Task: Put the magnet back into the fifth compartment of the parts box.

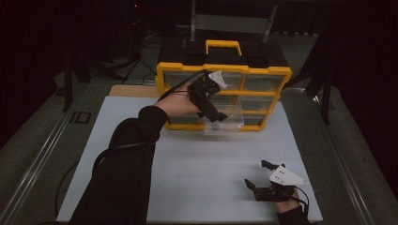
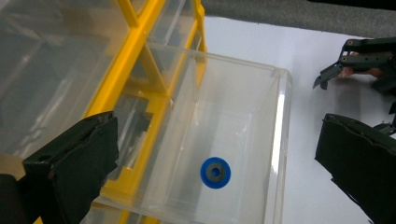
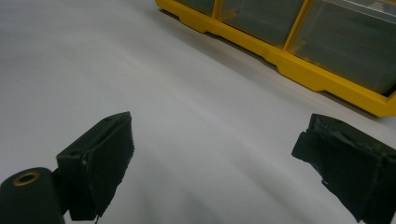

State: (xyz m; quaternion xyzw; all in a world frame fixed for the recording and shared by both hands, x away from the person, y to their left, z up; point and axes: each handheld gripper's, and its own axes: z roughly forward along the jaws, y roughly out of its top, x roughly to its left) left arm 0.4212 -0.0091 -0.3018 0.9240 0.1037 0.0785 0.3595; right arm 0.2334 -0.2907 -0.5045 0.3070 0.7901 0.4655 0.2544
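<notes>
A yellow drawer organizer (image 1: pixel 223 69) with clear drawers stands at the back of the white mat. One clear drawer (image 2: pixel 280 107) is pulled out toward me, and a small blue ring (image 2: pixel 215 172) lies on its floor. My left gripper (image 2: pixel 217 126) hangs over that drawer with its jaws wide apart and nothing between them; from above, the left gripper (image 1: pixel 213 115) sits at the organizer's front. My right gripper (image 1: pixel 256 172) rests low at the mat's near right, open and empty. In its own view the right gripper (image 3: pixel 219 126) points across bare mat toward the organizer's yellow base (image 3: pixel 299 74).
The white mat (image 1: pixel 197 159) covers most of the table, with grey table rails (image 1: pixel 37 159) on both sides. A sleeved forearm (image 1: pixel 126 159) crosses the mat's left half. Dark stands and cables are behind the organizer.
</notes>
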